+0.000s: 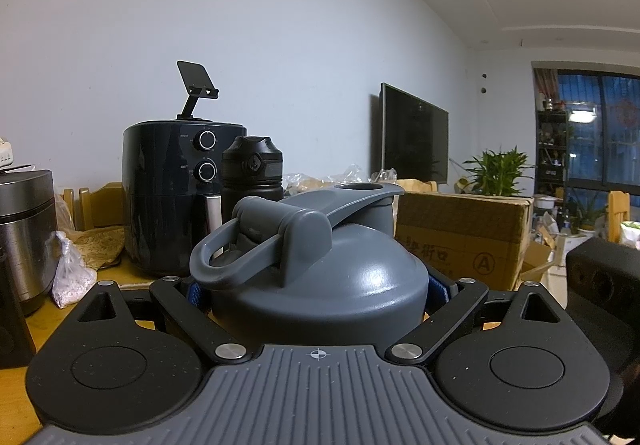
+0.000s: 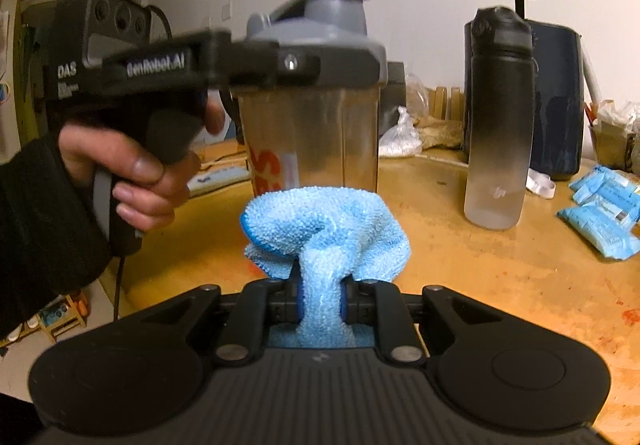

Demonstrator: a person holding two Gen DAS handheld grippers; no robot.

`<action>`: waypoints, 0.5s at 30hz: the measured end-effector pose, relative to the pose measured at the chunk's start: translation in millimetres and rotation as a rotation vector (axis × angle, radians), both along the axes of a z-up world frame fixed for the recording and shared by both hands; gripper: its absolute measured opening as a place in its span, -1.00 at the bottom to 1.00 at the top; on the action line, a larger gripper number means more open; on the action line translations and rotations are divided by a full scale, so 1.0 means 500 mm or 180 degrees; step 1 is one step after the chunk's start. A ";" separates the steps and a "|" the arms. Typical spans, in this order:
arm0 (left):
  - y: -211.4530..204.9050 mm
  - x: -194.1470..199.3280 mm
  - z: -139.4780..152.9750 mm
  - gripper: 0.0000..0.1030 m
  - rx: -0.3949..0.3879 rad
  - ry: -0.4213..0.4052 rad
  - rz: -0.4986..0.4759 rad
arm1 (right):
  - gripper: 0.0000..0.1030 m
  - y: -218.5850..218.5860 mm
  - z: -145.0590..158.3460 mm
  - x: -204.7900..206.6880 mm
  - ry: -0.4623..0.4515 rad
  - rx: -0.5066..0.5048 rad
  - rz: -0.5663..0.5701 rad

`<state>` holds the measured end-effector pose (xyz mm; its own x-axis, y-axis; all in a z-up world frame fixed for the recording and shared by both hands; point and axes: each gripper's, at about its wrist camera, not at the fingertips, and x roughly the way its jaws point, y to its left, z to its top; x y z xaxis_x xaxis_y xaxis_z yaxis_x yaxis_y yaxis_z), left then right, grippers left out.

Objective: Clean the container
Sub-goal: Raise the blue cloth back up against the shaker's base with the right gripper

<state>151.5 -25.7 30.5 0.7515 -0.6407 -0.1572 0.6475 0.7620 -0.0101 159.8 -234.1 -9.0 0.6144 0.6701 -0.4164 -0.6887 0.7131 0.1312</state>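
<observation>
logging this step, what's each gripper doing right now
Left gripper: closed around the shaker bottle's grey lid.
Right gripper: closed on the blue cloth.

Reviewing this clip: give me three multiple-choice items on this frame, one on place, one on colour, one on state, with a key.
1. Where does the left gripper hold the shaker?
A. at its lid
B. at its base
C. by the loop

2. What colour is the cloth?
A. grey
B. light blue
C. orange

3. How is the shaker's flip cap?
A. missing
B. shut on the spout
C. swung open

Key: 1 A, the jaws sit on either side of the grey lid. 2 B, it is blue in the right gripper. 3 C, the cap is lifted off the spout, which stands open.
</observation>
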 end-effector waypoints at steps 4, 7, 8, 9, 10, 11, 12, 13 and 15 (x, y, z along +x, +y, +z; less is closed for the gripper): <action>0.000 0.000 0.000 0.86 0.0014 0.0001 0.0002 | -0.81 -0.006 0.018 -0.009 -0.0079 0.0083 -0.0027; 0.000 -0.001 0.000 0.85 0.0023 -0.0002 0.0009 | -0.80 -0.010 0.029 -0.014 -0.0160 0.0174 -0.0053; 0.000 -0.001 0.000 0.85 0.0026 -0.0003 0.0013 | -0.80 -0.013 0.033 -0.016 -0.0194 0.0215 -0.0062; -0.001 0.000 0.000 0.85 0.0028 -0.0002 0.0017 | -0.81 -0.015 0.036 -0.019 -0.0236 0.0263 -0.0071; -0.001 0.000 -0.001 0.85 0.0029 -0.0001 0.0021 | -0.81 -0.018 0.039 -0.022 -0.0276 0.0317 -0.0081; 0.000 0.000 -0.001 0.85 0.0029 0.0001 0.0023 | -0.81 -0.021 0.042 -0.023 -0.0320 0.0379 -0.0091; 0.000 0.000 -0.001 0.85 0.0029 0.0002 0.0024 | -0.81 -0.024 0.044 -0.025 -0.0364 0.0442 -0.0100; 0.000 0.000 -0.001 0.85 0.0030 0.0004 0.0025 | -0.81 -0.027 0.046 -0.027 -0.0410 0.0506 -0.0109; 0.000 -0.001 -0.001 0.85 0.0033 0.0007 0.0026 | -0.81 -0.032 0.049 -0.032 -0.0503 0.0639 -0.0123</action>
